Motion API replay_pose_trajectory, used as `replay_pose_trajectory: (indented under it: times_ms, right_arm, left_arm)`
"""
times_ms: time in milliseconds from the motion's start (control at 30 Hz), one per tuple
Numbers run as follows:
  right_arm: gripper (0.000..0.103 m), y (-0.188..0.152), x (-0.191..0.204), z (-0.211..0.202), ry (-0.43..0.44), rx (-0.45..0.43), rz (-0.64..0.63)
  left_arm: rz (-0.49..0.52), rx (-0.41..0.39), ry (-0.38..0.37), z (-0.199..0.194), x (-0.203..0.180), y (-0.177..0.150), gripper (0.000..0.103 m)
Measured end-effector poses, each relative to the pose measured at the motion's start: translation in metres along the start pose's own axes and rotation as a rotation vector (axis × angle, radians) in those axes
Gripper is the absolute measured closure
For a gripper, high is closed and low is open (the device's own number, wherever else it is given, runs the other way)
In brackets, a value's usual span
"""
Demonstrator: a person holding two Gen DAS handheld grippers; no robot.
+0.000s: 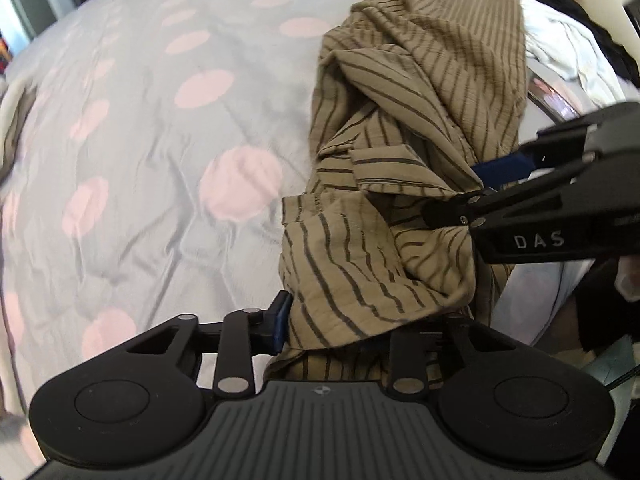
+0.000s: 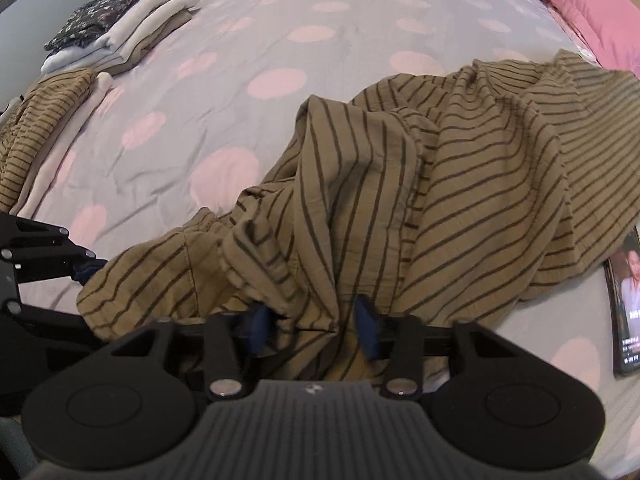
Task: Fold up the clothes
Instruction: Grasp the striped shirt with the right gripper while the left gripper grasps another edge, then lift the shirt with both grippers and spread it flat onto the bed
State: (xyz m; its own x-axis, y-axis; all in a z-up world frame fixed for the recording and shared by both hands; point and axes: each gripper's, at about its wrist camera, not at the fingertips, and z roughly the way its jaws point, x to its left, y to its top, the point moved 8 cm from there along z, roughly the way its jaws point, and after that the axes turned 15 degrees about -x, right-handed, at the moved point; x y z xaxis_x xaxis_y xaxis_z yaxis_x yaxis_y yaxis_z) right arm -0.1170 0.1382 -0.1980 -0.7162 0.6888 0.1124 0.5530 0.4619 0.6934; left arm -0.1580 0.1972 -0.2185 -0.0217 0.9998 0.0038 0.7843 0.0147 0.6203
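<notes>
olive cloth: striped garment (image 2: 400,184) lies crumpled on the dotted bedsheet (image 2: 224,40), near its edge
left gripper (image 1: 352,320): clenched on a hem fold
right gripper (image 2: 316,324): clamps bunched fabric
why: likely two corners gripped to spread it flat
folded stack (image 2: 116,20): set well apart

Crinkled matt striped cloth garment (image 2: 460,168) on smooth, faintly creased dotted bedsheet (image 2: 240,60); matt black plastic tongs (image 2: 316,326).

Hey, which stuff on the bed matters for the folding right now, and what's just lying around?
For the job: striped garment, left claw, right claw, folded pile.
Lying about: phone, pink pillow, spotted bedcover.
</notes>
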Motion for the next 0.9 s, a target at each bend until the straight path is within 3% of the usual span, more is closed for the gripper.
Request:
replay_pose_trajectory:
  times_ms: [100, 200, 300, 467, 633, 900]
  right_arm:
    - [0.089, 0.001, 0.004, 0.001, 0.010, -0.010, -0.020]
    - [0.094, 0.006, 0.005, -0.002, 0.003, -0.041, -0.024]
    - [0.095, 0.014, 0.001, -0.008, -0.028, -0.088, -0.021]
    - [0.096, 0.031, -0.006, -0.019, -0.060, -0.170, -0.005]
    - [0.096, 0.048, -0.004, -0.033, -0.065, -0.244, -0.033]
    - [0.097, 0.099, 0.027, -0.090, -0.018, -0.403, -0.026]
  left_arm:
    - [-0.060, 0.002, 0.006, 0.001, 0.009, 0.001, 0.085]
    - [-0.101, -0.019, 0.027, -0.002, 0.017, 0.004, 0.094]
    - [-0.143, -0.065, 0.055, -0.009, 0.028, 0.011, 0.100]
    - [-0.219, -0.147, 0.075, -0.023, 0.047, 0.027, 0.101]
    - [-0.233, -0.235, 0.101, -0.040, 0.057, 0.045, 0.102]
    - [-0.228, -0.466, 0.146, -0.118, 0.077, 0.099, 0.102]
